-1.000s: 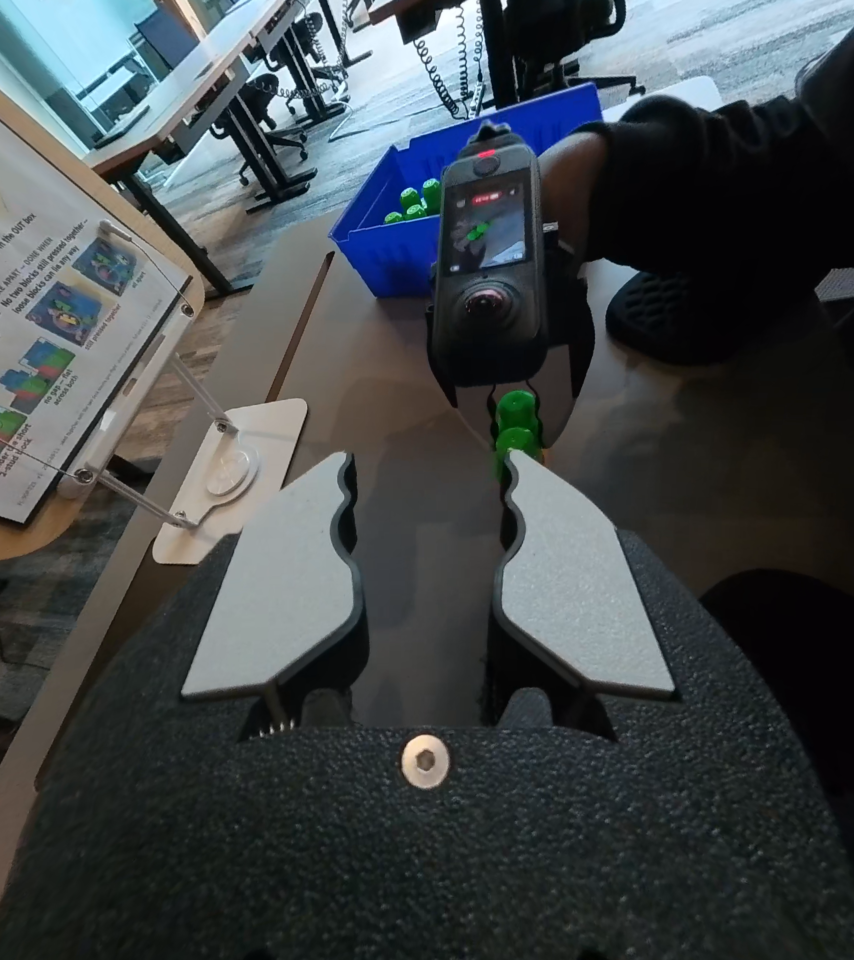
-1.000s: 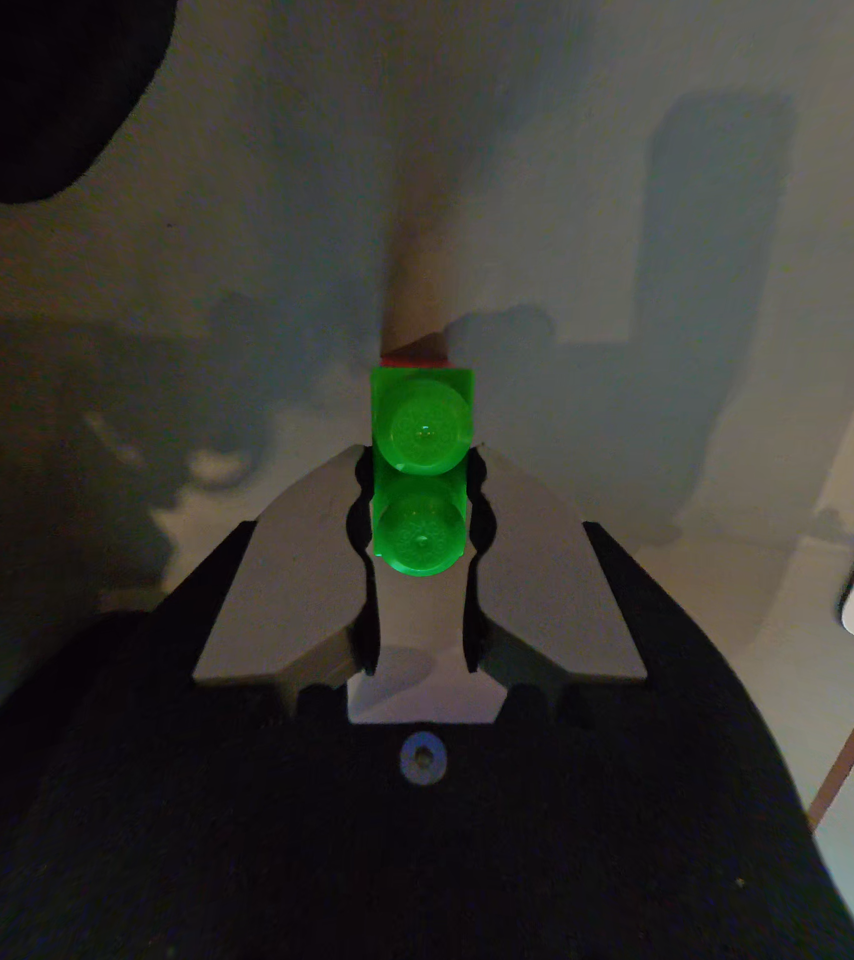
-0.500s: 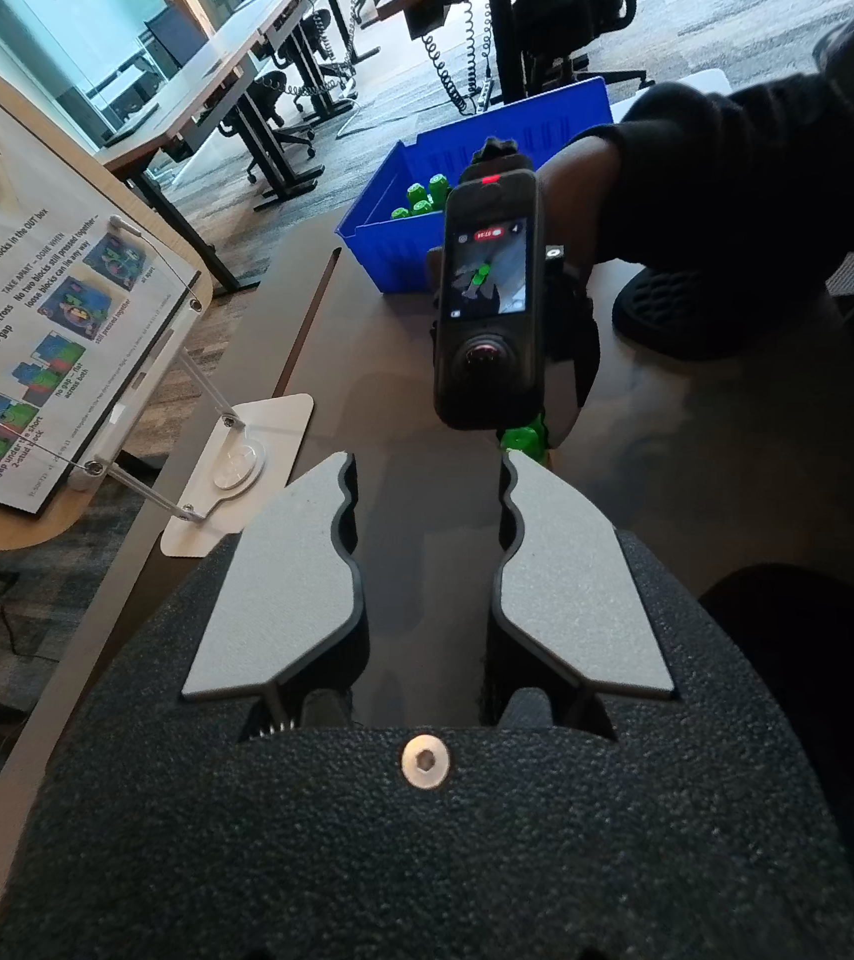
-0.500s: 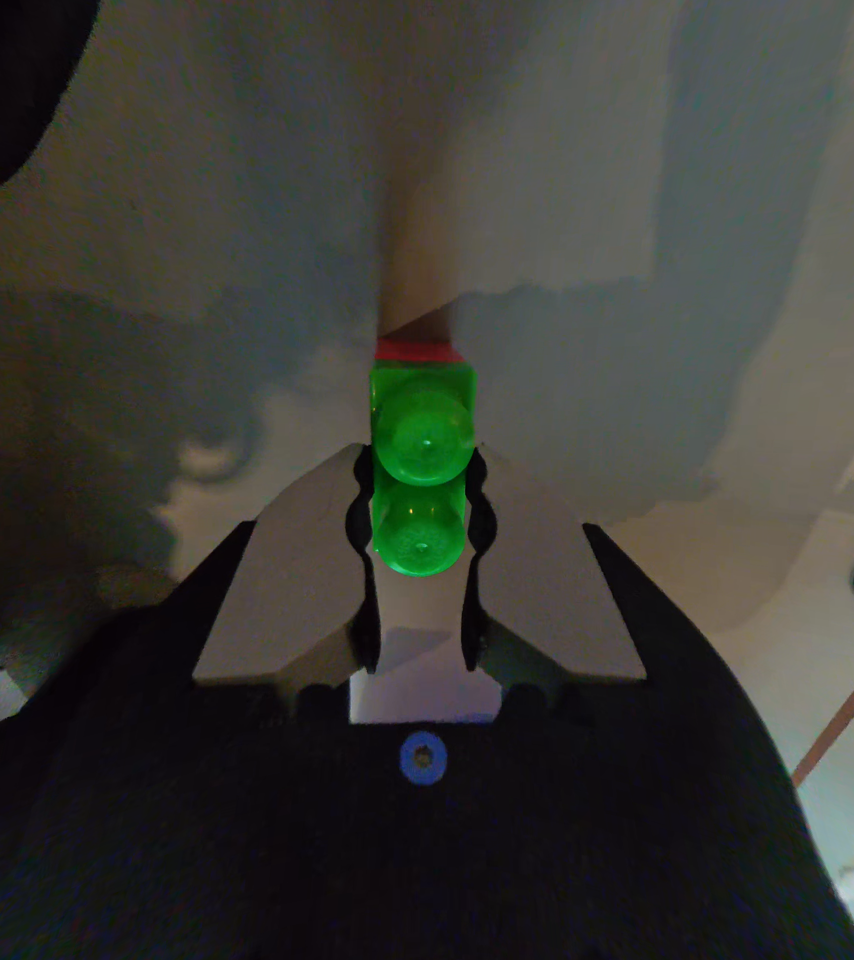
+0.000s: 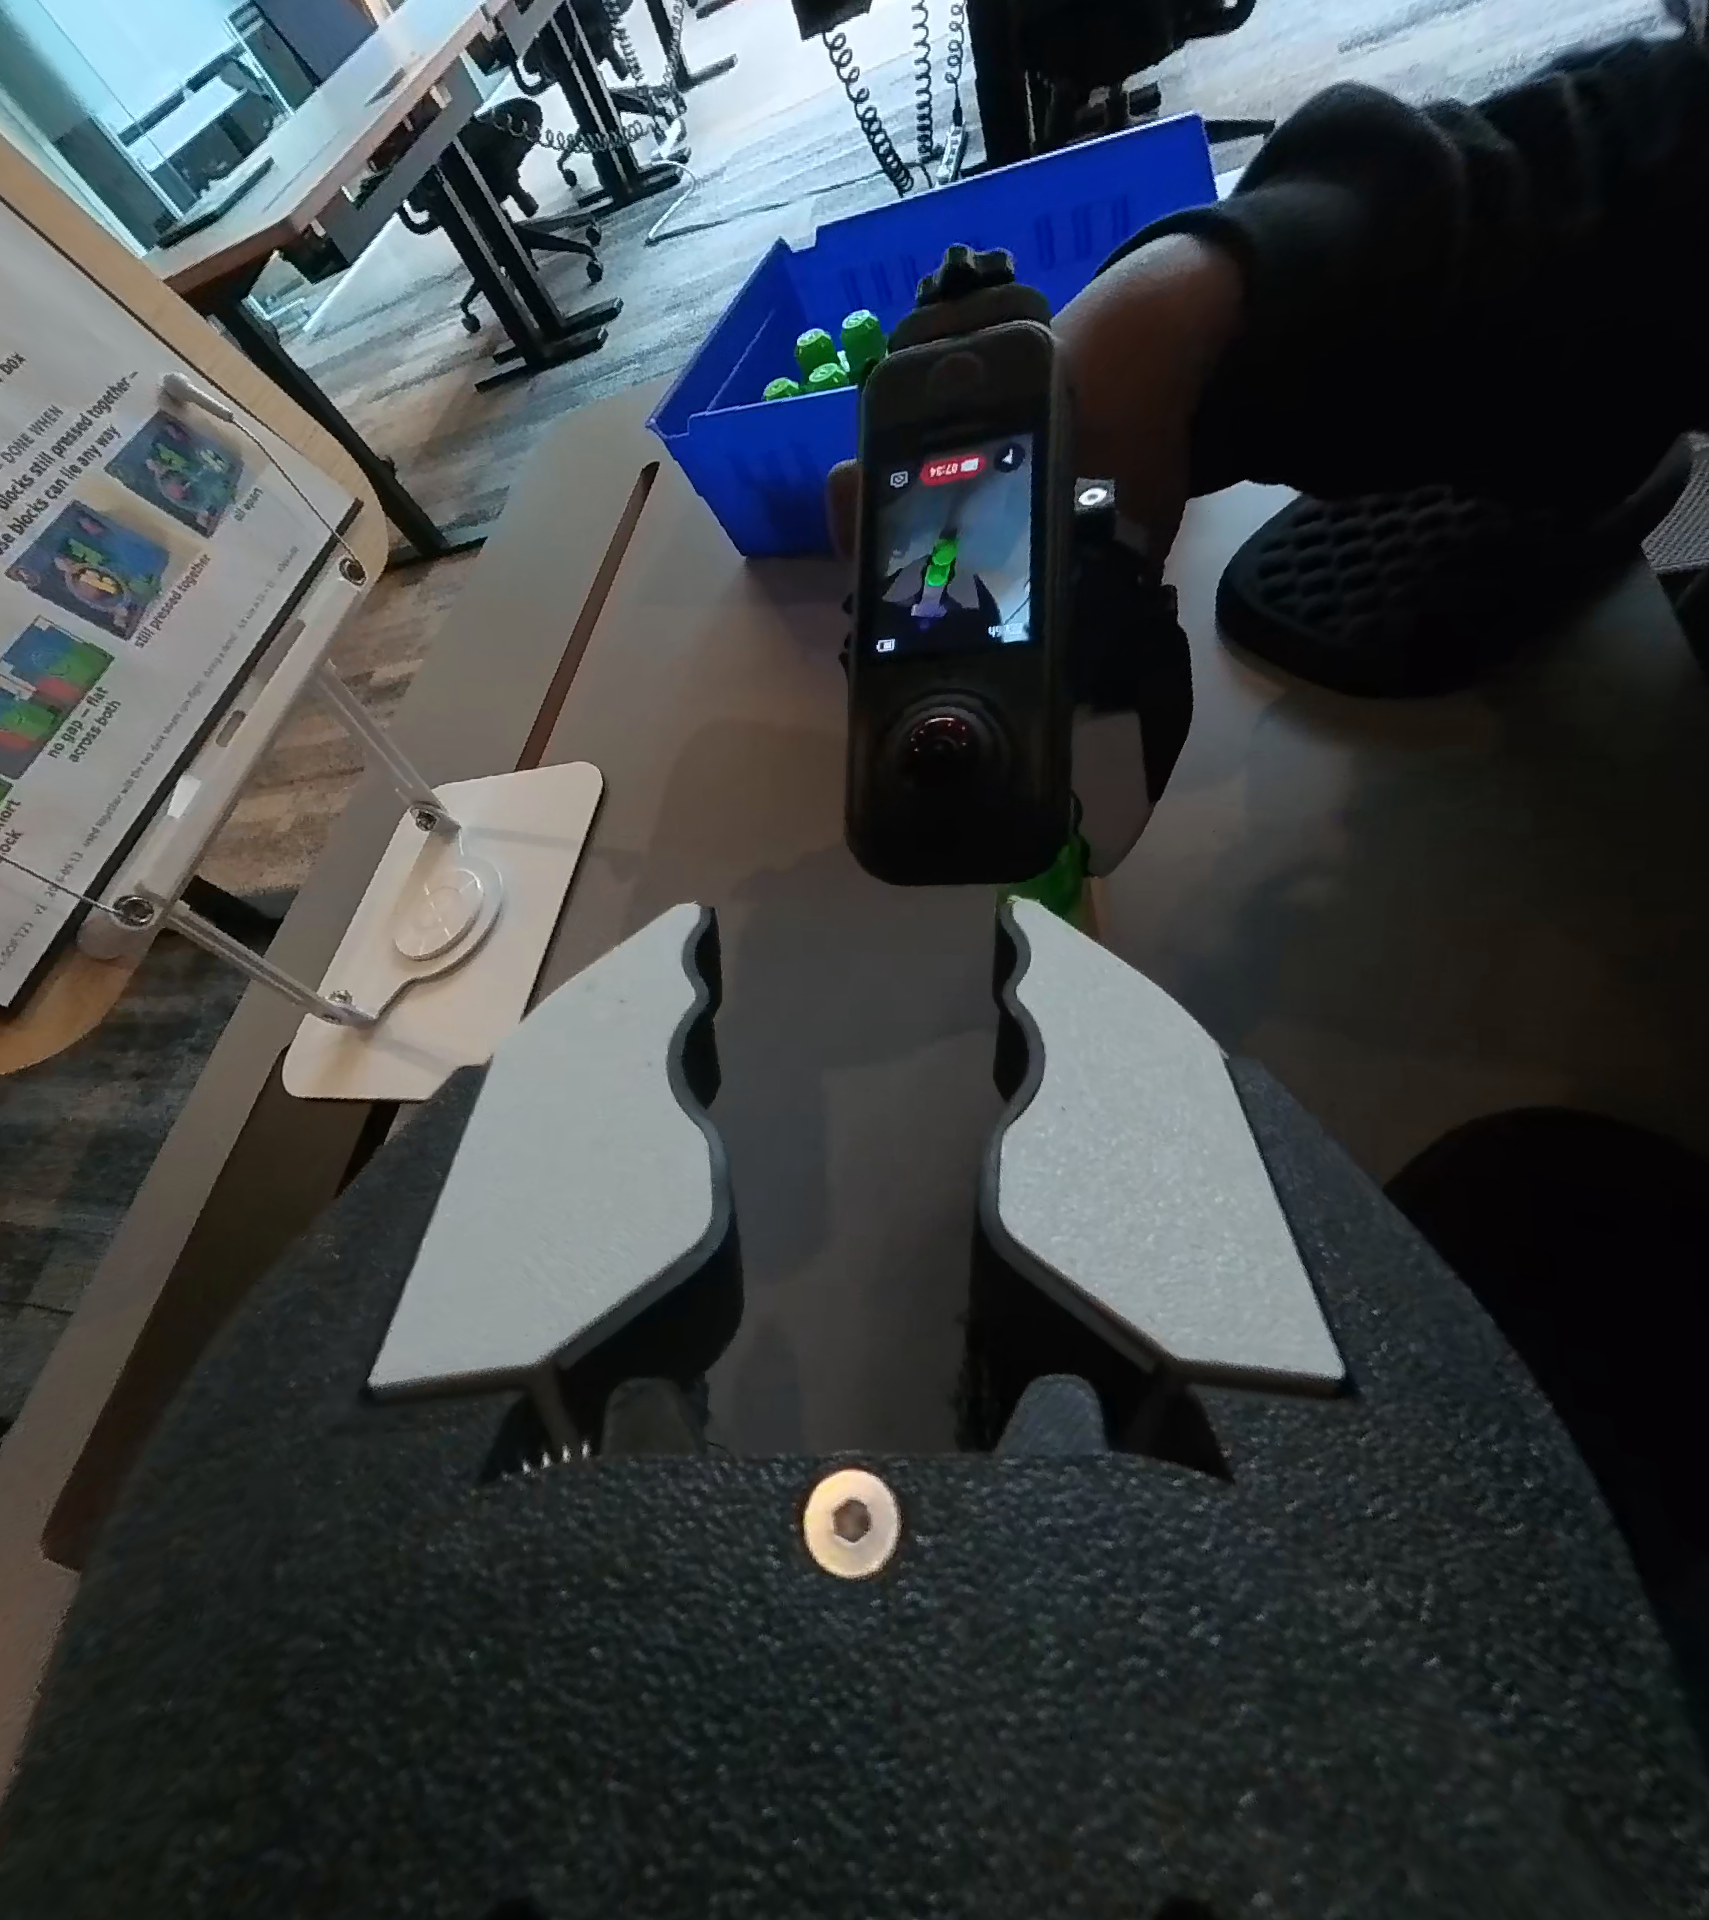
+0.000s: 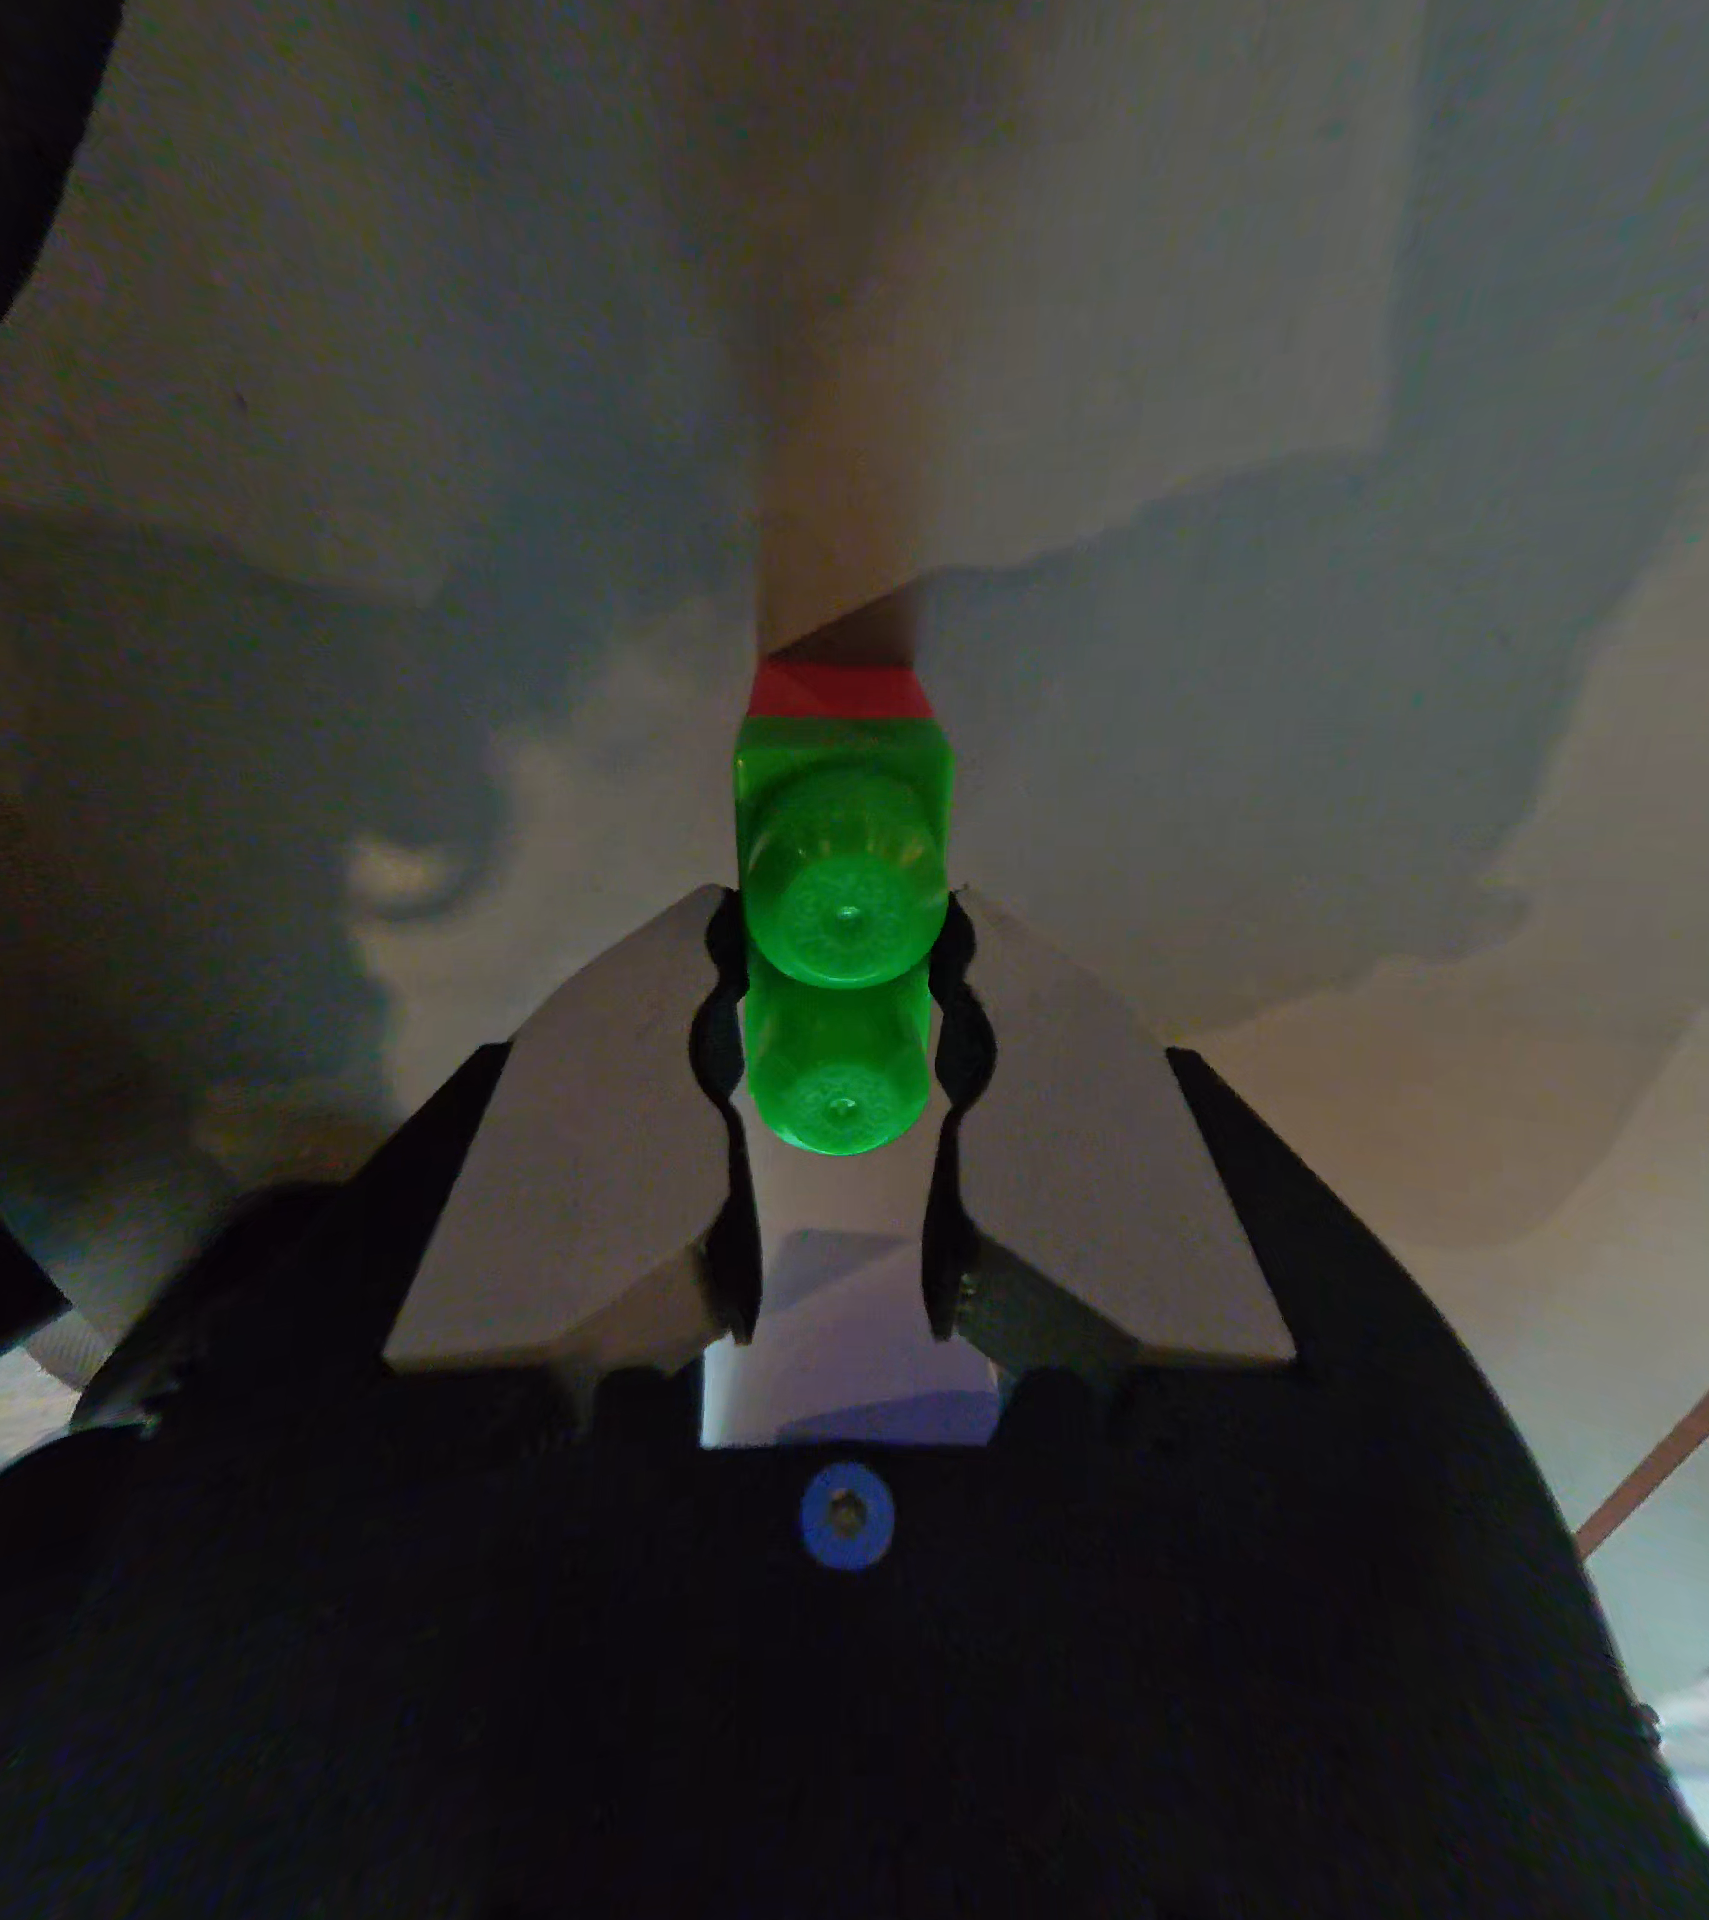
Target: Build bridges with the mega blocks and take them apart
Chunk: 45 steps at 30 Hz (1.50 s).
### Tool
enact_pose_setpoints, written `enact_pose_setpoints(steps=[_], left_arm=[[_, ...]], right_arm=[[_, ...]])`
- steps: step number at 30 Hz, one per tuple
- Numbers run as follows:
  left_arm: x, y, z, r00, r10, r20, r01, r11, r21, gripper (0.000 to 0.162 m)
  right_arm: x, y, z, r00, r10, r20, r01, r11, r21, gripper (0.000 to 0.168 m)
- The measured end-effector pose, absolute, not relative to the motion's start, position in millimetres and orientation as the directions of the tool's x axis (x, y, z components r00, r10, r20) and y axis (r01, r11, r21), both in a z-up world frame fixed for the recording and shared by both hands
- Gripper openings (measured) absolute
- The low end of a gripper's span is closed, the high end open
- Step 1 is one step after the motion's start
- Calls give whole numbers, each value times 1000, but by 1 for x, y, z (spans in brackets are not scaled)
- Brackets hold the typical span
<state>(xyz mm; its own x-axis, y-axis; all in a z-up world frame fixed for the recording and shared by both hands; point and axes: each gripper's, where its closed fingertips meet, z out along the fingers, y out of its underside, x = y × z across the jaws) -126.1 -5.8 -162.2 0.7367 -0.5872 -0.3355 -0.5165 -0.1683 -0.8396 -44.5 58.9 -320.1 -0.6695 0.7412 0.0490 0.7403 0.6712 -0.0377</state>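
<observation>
**Green block held over the table**

The right gripper (image 6: 839, 997) has its jaws clamped on a green two-stud block (image 6: 842, 914), studs facing the camera, a red block (image 6: 839, 691) at its far end. The left gripper (image 5: 855, 997) hangs near, jaws apart and holding nothing, above the grey table (image 5: 1349, 935). Farther off stands a blue bin (image 5: 756, 468) with more green blocks (image 5: 829, 358).

Left view daylit and sharp with wide-angle bending at edges; right view dim, heavily shadowed.
</observation>
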Motion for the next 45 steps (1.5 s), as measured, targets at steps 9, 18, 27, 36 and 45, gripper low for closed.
enact_pose_setpoints(steps=[9,18,27,36,45], left_arm=[[-136,-9,-165,756,-561,-337,-512,-186,-838,50],[-152,-15,-163,783,-501,-369,-524,-213,-824,48],[-153,-21,-157,779,-489,-394,-533,-183,-826,47],[-152,-25,-152,772,-484,-411,-540,-158,-827,46],[-157,-29,-153,776,-471,-418,-545,-168,-821,45]], right_arm=[[-45,60,-321,-663,746,56,747,665,-1,34],[-39,67,-302,-596,802,37,793,595,-133,34],[39,201,-195,-181,955,235,935,241,-259,34],[148,302,-215,280,940,195,954,-248,-171,34],[165,335,-287,438,893,103,899,-434,-60,35]])
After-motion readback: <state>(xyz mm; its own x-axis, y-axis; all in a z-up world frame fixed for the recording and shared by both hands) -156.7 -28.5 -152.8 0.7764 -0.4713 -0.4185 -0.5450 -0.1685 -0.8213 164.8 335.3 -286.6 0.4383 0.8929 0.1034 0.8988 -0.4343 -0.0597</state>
